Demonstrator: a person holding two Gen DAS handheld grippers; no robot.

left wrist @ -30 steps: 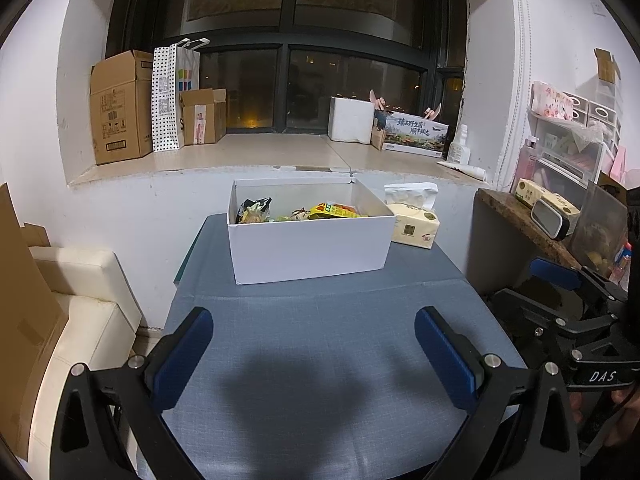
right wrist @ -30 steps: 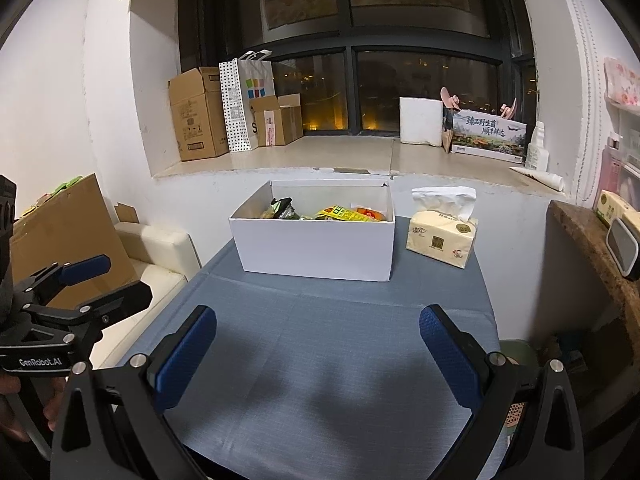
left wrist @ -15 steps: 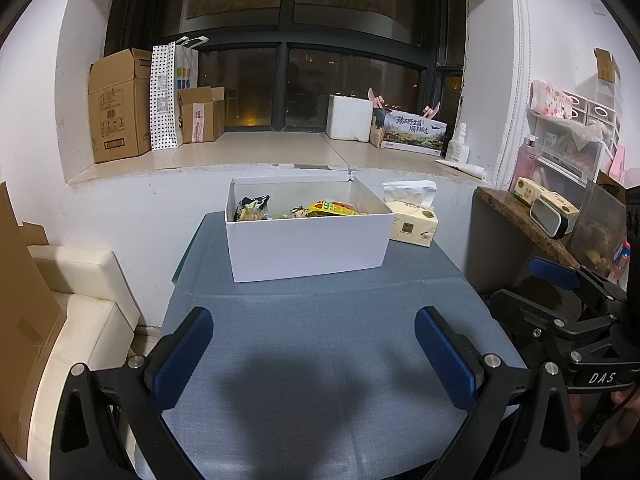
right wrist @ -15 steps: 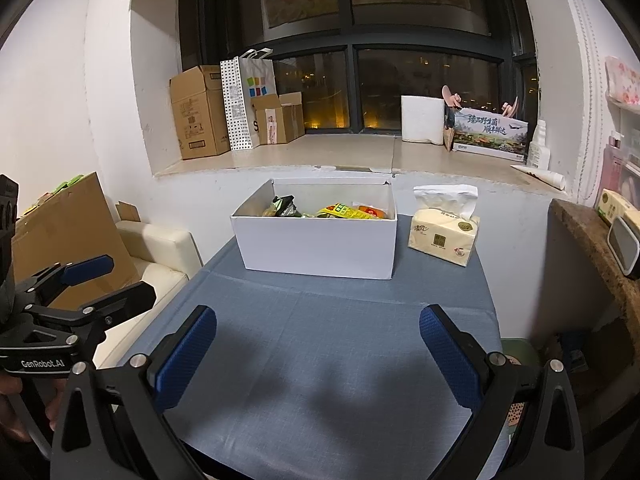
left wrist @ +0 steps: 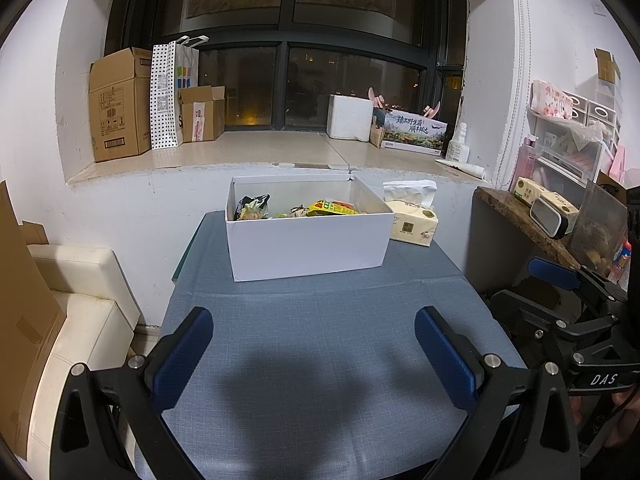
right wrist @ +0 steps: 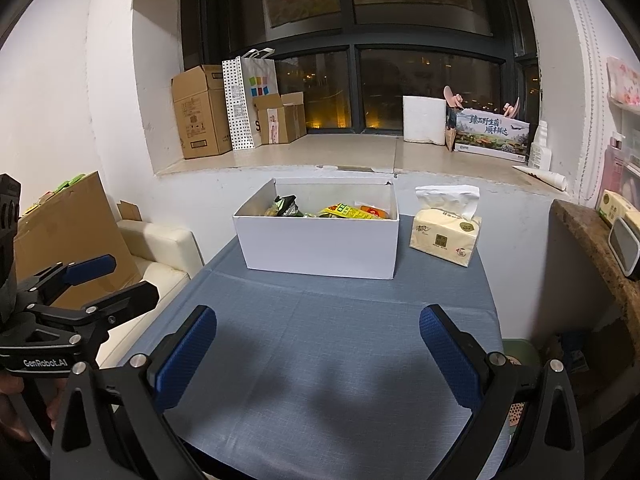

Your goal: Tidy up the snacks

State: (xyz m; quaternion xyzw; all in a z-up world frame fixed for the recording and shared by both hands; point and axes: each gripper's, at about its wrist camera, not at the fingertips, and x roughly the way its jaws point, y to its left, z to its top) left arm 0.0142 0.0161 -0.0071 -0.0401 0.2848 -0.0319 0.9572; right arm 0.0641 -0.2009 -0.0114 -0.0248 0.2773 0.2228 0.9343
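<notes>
A white open box stands at the far end of a blue-grey table. Several snack packets lie inside it, among them a yellow one and a dark green one. My left gripper is open and empty above the near part of the table. My right gripper is open and empty too, well short of the box. Each gripper shows at the edge of the other's view, the right gripper on the right and the left gripper on the left.
A tissue pack sits right of the box. A white sofa and cardboard stand left of the table. A shelf with clutter is on the right. Cardboard boxes line the window sill.
Both views have shifted slightly; the box sits a little lower and farther in the frames. Both grippers stay open and empty.
</notes>
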